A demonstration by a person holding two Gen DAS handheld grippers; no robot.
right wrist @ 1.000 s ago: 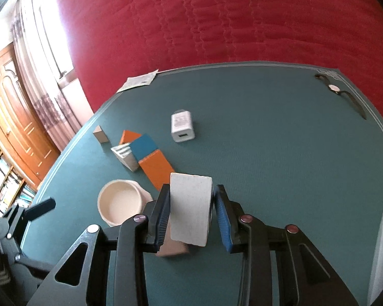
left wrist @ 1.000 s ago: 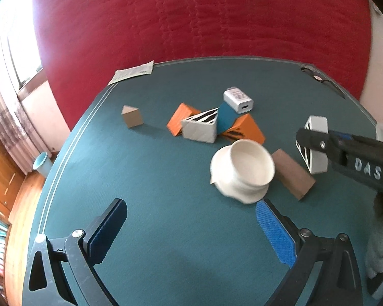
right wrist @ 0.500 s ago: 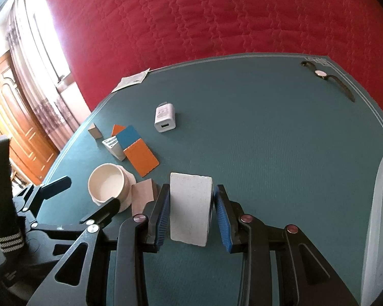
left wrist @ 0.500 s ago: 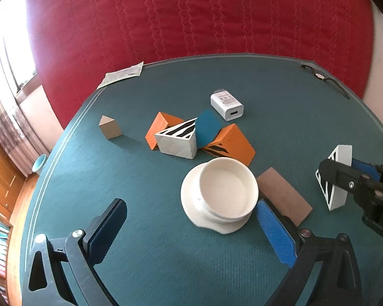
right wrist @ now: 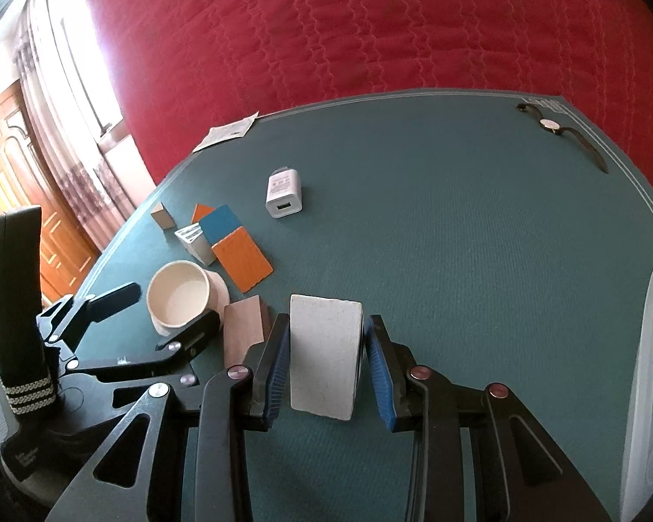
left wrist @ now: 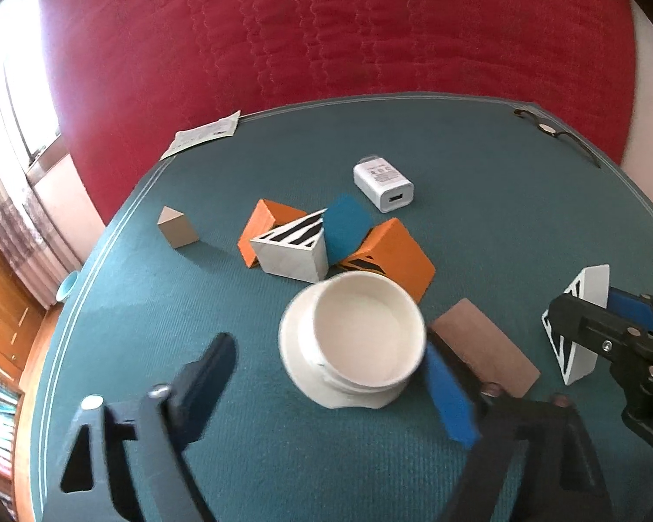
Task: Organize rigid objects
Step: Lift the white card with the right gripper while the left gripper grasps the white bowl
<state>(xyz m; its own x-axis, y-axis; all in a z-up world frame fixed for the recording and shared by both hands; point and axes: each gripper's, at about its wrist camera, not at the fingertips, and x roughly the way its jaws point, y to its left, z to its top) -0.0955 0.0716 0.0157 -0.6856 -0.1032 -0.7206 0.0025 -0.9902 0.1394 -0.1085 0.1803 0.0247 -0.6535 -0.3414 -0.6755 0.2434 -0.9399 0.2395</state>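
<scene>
**Closing the left gripper around the bowl**

Nearest, the left gripper (left wrist: 326,374) has just been closing, jaws either side of the white bowl (left wrist: 361,339), not yet pressing. The right gripper (right wrist: 326,365) clamps a white block (right wrist: 324,356). Farther back, orange blocks (left wrist: 396,252) wait.

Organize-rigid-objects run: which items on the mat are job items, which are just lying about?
Job items:
- white bowl, between the closing left gripper fingers
- white wedge block, clamped in right gripper
- brown block
- striped white block
- orange blocks
- blue block
- small tan block

Probably just lying about:
- USB charger
- wristwatch
- paper slip
</scene>
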